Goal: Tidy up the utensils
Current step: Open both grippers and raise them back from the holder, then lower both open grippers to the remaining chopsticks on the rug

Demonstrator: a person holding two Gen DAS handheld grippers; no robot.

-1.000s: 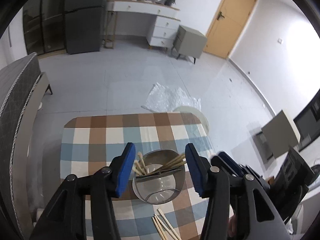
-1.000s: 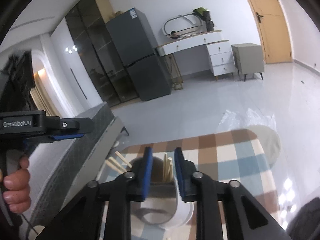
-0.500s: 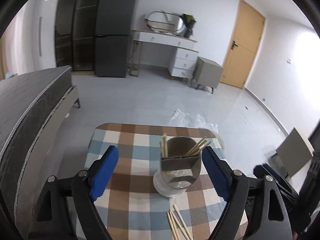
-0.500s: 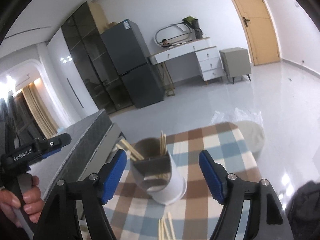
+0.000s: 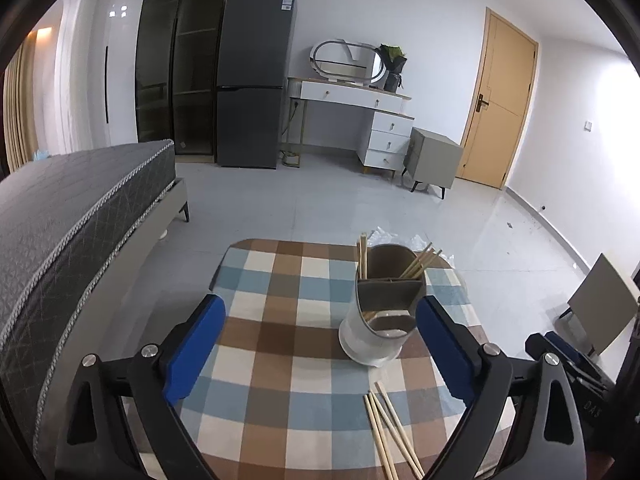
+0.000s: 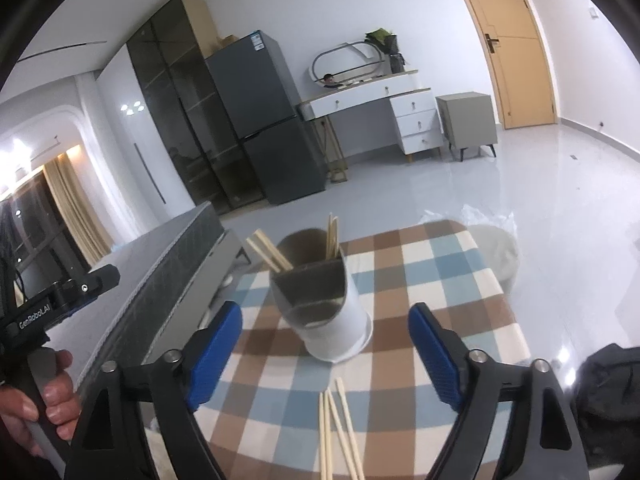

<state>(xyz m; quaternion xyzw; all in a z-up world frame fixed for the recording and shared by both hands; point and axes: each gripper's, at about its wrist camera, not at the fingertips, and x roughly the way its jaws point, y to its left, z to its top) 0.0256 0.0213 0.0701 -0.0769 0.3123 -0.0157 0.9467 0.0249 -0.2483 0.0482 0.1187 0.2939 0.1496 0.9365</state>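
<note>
Both claws opening wide and empty: left claw [image 5: 320,344], nothing between the pads; right claw [image 6: 324,350], likewise bare. Holder [image 5: 380,312], divided, white outside and dark inside, upright on the bench ahead of the left claw and toward its right finger; in the right view [image 6: 320,304], ahead and between the fingers, apart from both. Some chopsticks already standing in the far compartments, one bunch at the holder's left [image 5: 363,256], another leaning out to the right [image 5: 420,262]. Loose chopsticks [image 5: 388,432] flat on the bench, nearer than the holder, just under and inside the right finger of the left claw; seen also by the right claw [image 6: 336,428], low between its fingers. Probably the next step: picking up the loose sticks. Best done by dropping the pads low to the cloth, straddling the bundle across its length, closing near the middle so nothing seesaws, then lifting, tipping upright and lowering the tips into an open compartment without knocking the holder. Risk: thin sticks rolling or splaying on the cloth, one left behind. Bench covered in a checked cloth [image 5: 288,320] of brown, blue and cream. Around it: pale tiled floor, bed [image 5: 80,216] to the left, dark fridge [image 5: 252,96], white dresser with mirror, wooden door [image 5: 500,108] at far right.
</note>
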